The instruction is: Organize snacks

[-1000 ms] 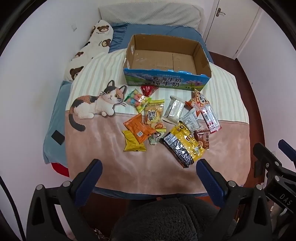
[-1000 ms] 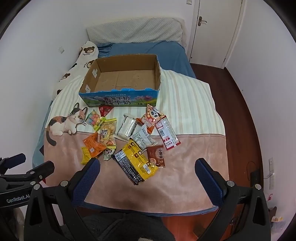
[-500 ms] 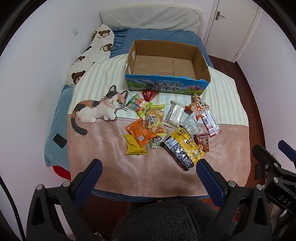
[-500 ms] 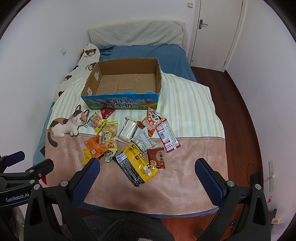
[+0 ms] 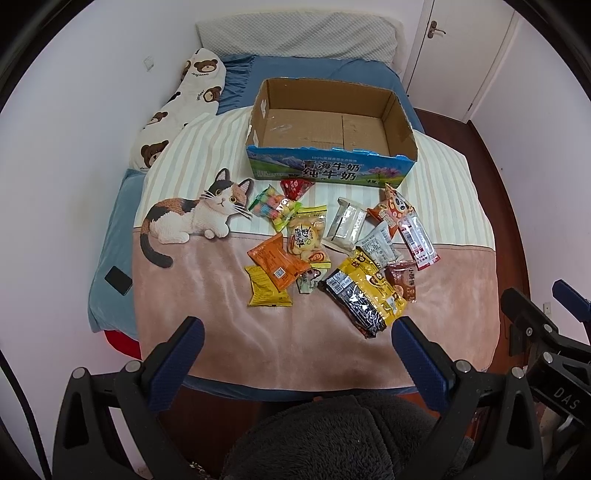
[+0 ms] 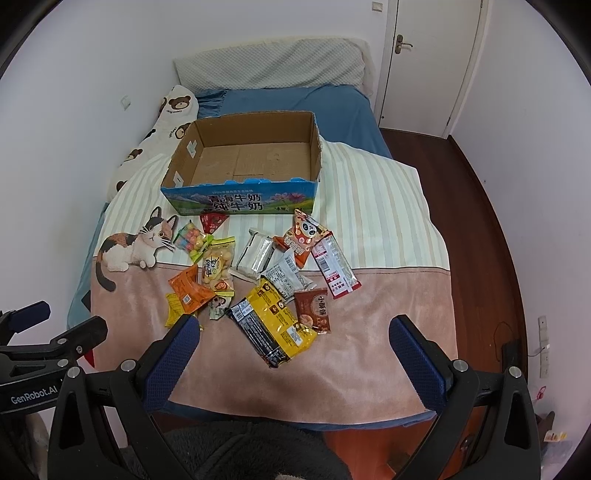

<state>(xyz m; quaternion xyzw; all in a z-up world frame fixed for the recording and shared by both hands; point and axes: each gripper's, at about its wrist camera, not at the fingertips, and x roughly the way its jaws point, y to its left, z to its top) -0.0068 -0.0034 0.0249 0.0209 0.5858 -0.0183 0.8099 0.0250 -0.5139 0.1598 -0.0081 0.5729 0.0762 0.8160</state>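
Observation:
Several snack packets lie in a loose pile on the bed blanket, among them a yellow-and-black pack [image 5: 364, 295] [image 6: 275, 325], an orange pack [image 5: 277, 262] [image 6: 190, 288], a silver pack [image 5: 347, 223] [image 6: 255, 253] and a brown pack [image 5: 402, 282] [image 6: 314, 308]. An empty cardboard box [image 5: 332, 125] [image 6: 255, 158] with a blue front stands behind them. My left gripper [image 5: 295, 354] is open and empty, in front of the pile near the bed's foot. My right gripper [image 6: 291, 354] is open and empty, beside it.
The blanket [image 5: 207, 295] has a cat picture [image 5: 192, 218]. A bear-print pillow [image 5: 184, 107] lies by the left wall, a grey pillow [image 5: 295, 33] at the head. A door [image 6: 428, 62] and wooden floor [image 6: 480, 221] are to the right. A black item [image 5: 118, 280] lies on the left edge.
Both grippers have moved forward and slightly down towards the bed. The snacks and box appear larger and have not moved.

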